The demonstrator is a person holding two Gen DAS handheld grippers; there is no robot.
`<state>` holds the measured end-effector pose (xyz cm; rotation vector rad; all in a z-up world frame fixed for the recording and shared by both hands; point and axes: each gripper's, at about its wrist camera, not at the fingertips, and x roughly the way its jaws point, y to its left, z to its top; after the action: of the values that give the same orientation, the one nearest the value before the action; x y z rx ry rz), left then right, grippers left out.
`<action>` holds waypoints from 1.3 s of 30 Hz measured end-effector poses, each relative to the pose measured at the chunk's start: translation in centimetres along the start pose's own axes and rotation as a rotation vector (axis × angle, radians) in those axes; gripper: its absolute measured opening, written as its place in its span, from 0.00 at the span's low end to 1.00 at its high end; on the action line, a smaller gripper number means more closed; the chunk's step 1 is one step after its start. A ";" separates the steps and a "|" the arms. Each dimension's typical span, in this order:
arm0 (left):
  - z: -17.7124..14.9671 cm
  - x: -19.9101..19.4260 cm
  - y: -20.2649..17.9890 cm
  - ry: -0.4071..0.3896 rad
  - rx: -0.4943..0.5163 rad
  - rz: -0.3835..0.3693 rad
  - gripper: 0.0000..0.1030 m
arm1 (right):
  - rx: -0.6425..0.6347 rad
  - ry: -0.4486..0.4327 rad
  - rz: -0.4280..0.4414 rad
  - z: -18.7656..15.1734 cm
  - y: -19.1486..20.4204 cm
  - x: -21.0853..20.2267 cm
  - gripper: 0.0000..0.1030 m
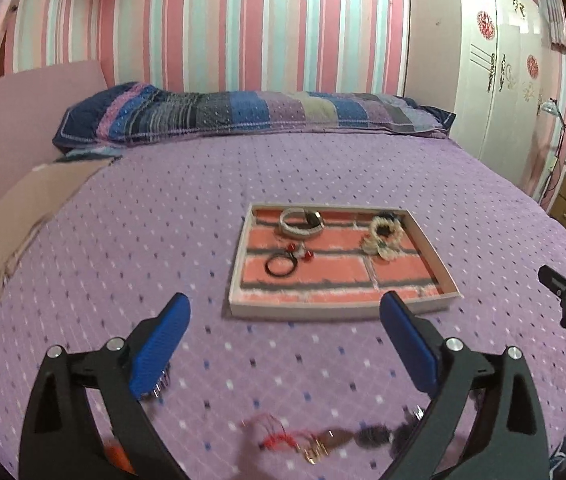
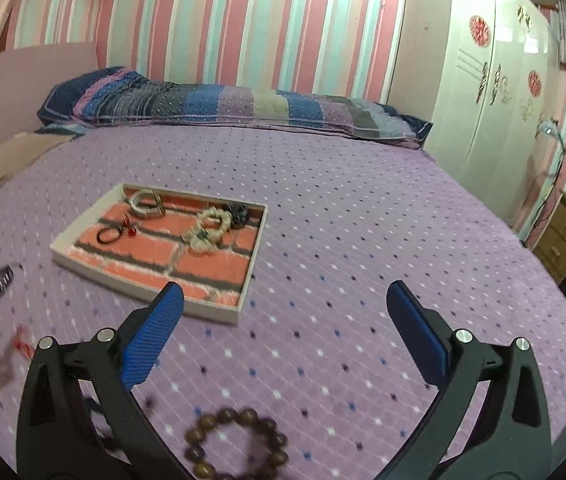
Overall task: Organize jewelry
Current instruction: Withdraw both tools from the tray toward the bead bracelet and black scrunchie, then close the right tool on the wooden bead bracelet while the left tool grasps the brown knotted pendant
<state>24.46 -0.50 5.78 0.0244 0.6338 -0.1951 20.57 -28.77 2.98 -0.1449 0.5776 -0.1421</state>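
Beyond both wide-open, empty tongs, left and right, the tray sits on the bed.

Left tool and right tool both gape wide, holding nothing.

Jewelry in brick-patterned tray

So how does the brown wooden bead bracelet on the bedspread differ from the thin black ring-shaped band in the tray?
The brown wooden bead bracelet lies loose on the purple bedspread, below the open right gripper; the thin black ring-shaped band already sits in the brick-patterned tray. The bracelet is chunky round beads; the band is one slim smooth loop. Both lie flat as closed circles.
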 end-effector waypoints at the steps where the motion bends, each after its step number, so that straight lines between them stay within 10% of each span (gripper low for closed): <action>1: -0.7 -0.2 -0.2 0.005 0.000 0.006 0.91 | -0.005 -0.003 -0.011 -0.6 0.0 -0.2 0.96; 24: -12.0 2.7 -5.5 0.142 0.019 -0.055 0.90 | 0.059 0.163 0.032 -11.1 -1.8 1.7 0.95; 34: -12.8 5.0 -7.0 0.195 0.093 -0.082 0.54 | 0.090 0.199 0.059 -11.8 -2.1 3.2 0.90; 39: -13.1 5.5 -7.0 0.197 0.112 -0.085 0.52 | 0.091 0.224 0.079 -11.9 -1.7 4.0 0.86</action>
<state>19.82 -7.26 -7.80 0.1257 0.8205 -0.3124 17.18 -32.33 -8.71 -0.0175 0.7979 -0.1083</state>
